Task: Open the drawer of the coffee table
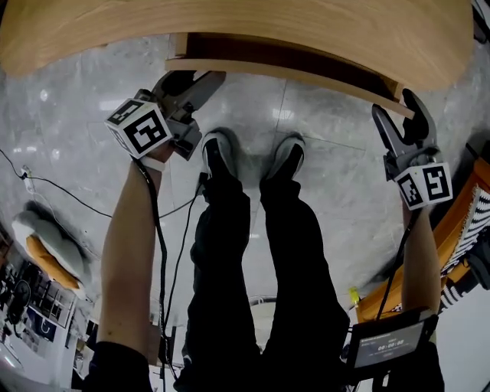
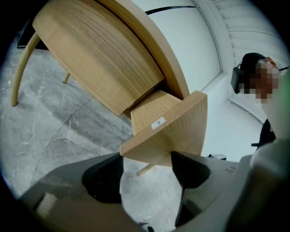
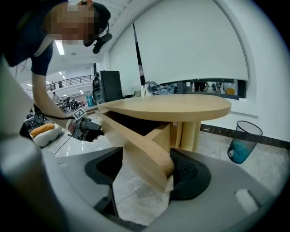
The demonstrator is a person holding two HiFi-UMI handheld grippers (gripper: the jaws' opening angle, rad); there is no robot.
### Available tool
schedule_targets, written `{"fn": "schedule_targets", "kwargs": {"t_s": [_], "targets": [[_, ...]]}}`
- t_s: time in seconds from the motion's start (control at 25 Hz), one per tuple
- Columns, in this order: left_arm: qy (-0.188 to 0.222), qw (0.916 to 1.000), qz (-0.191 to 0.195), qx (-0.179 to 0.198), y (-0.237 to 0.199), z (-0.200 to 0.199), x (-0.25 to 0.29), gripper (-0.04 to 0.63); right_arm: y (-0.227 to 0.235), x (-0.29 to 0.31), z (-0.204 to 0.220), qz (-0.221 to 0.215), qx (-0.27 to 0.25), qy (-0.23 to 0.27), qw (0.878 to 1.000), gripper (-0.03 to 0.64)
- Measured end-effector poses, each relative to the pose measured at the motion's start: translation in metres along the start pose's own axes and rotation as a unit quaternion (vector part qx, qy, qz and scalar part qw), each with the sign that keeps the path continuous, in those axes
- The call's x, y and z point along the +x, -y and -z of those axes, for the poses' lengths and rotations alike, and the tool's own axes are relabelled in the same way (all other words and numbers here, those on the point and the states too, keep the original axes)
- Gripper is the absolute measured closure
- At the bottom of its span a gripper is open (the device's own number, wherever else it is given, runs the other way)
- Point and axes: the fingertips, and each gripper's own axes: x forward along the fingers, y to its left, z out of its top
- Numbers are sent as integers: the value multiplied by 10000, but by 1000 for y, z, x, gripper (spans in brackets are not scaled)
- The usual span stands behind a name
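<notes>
The round wooden coffee table (image 1: 230,23) fills the top of the head view. Its curved drawer front (image 1: 291,73) stands pulled out a little from under the top. My left gripper (image 1: 191,83) holds the left end of the drawer front (image 2: 167,131), a pad on each side of the wood. My right gripper (image 1: 402,115) is shut on the right end, where the curved panel (image 3: 140,145) runs between its pads. In the right gripper view the open drawer cavity shows dark beneath the table top (image 3: 172,106), and the left gripper (image 3: 86,129) is at the far end.
The person's shoes (image 1: 218,153) stand on the grey marble floor just in front of the drawer. Cables (image 1: 76,199) trail at the left. An orange piece of furniture (image 1: 459,230) is at the right. A mesh waste bin (image 3: 244,140) stands beyond the table.
</notes>
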Motion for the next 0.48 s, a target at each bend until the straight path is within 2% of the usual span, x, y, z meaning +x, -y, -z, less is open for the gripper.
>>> {"fn": "schedule_targets", "kwargs": {"t_s": [0.32, 0.36, 0.4, 0.48], "targets": [[-107, 9996, -130, -208, -6, 6, 0, 256, -3, 5, 6, -52, 81, -192, 9998, 293], [-182, 9997, -102, -160, -4, 10, -1, 256, -6, 5, 9, -88, 56, -228, 9997, 295], [-303, 9995, -25, -34, 2, 17, -2, 288, -11, 4, 11, -115, 34, -248, 9996, 298], [-638, 9971, 178, 381, 26, 37, -6, 295, -20, -3, 14, -96, 62, -240, 9996, 279]]}}
